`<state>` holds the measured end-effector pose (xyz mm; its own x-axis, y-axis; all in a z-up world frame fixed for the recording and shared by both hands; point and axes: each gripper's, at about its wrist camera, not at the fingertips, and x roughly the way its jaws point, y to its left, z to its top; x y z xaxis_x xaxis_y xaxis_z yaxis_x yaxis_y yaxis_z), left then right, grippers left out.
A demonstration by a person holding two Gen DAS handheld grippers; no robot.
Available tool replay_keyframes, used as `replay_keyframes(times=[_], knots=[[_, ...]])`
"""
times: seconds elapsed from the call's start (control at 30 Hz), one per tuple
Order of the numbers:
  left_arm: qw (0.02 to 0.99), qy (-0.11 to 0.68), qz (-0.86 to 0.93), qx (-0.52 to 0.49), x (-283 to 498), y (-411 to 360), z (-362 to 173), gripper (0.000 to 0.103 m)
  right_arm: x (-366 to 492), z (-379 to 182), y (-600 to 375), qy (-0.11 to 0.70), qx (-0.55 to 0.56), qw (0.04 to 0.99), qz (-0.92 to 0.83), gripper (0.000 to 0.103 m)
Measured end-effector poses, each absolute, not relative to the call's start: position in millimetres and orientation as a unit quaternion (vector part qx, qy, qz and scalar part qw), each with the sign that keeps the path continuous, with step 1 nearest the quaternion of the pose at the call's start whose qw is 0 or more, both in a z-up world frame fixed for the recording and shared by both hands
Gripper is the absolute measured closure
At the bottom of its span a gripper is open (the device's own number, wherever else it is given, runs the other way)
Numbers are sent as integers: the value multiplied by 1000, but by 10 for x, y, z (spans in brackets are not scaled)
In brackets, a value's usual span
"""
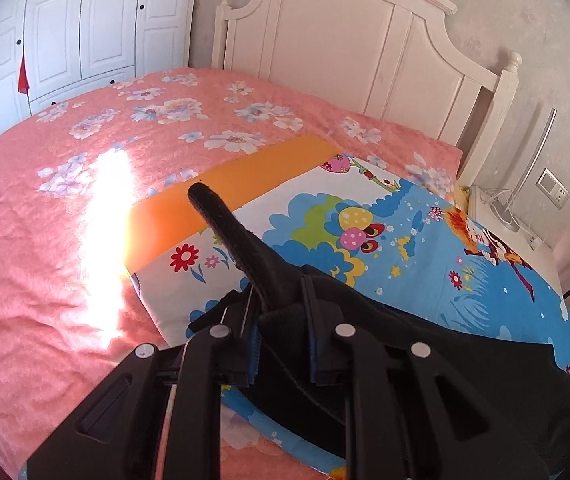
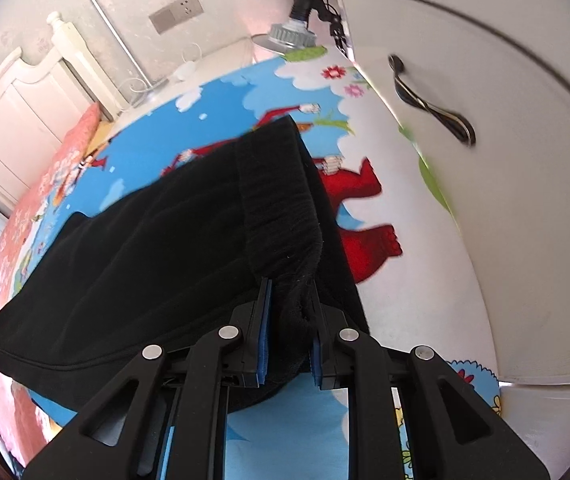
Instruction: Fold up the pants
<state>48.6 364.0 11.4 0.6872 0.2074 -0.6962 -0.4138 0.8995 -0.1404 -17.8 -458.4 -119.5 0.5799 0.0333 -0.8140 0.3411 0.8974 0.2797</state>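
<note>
1. The wide bed with a pink floral cover (image 1: pixel 45 216) fills the left wrist view from 7 to 12 o'clock, with a white wooden headboard (image 1: pixel 349 56) at 12 to 1 o'clock.
2. A cartoon-printed quilt in blue, white and orange (image 1: pixel 405 240) lies on the bed, toward 3 o'clock in the left wrist view; no writing on it can be read.
3. The black soft-knit pants (image 2: pixel 157 240) lie partly on this quilt. In the right wrist view their long axis runs from 8 o'clock, at the frame edge, to the centre, where the gathered ribbed waistband (image 2: pixel 281 208) runs from 12 o'clock down to the fingers.
4. No brand or label shows on the pants.
5. The right gripper (image 2: pixel 289 344) is clamped on a bunch of the waistband, cloth filling the gap between its blue pads.
6. The left gripper (image 1: pixel 285 344) pinches another part of the pants; a narrow black strip (image 1: pixel 221 224) sticks up from it toward 11 o'clock.
</note>
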Motion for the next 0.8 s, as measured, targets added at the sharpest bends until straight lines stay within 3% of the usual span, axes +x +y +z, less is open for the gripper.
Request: replay_keyframes(times=[0.3, 0.53, 0.6, 0.67, 0.8], knots=[[900, 368, 171, -158, 429, 3714, -64, 85, -159, -1246, -4545, 459, 183, 862, -110, 85], [866, 425, 138, -225, 530, 4041, -872, 84, -165, -1254, -4568, 462, 183, 860, -111, 85], [855, 430, 132, -256, 466, 4118, -970, 79, -156, -1252, -4563, 464, 181, 860, -112, 85], [845, 437, 125, -280, 406, 4190, -1018, 60, -145, -1252, -4562, 465, 180, 859, -114, 85], [829, 423, 84, -355, 350, 4349, -1033, 47, -125, -1256, -4554, 468, 176, 858, -116, 84]])
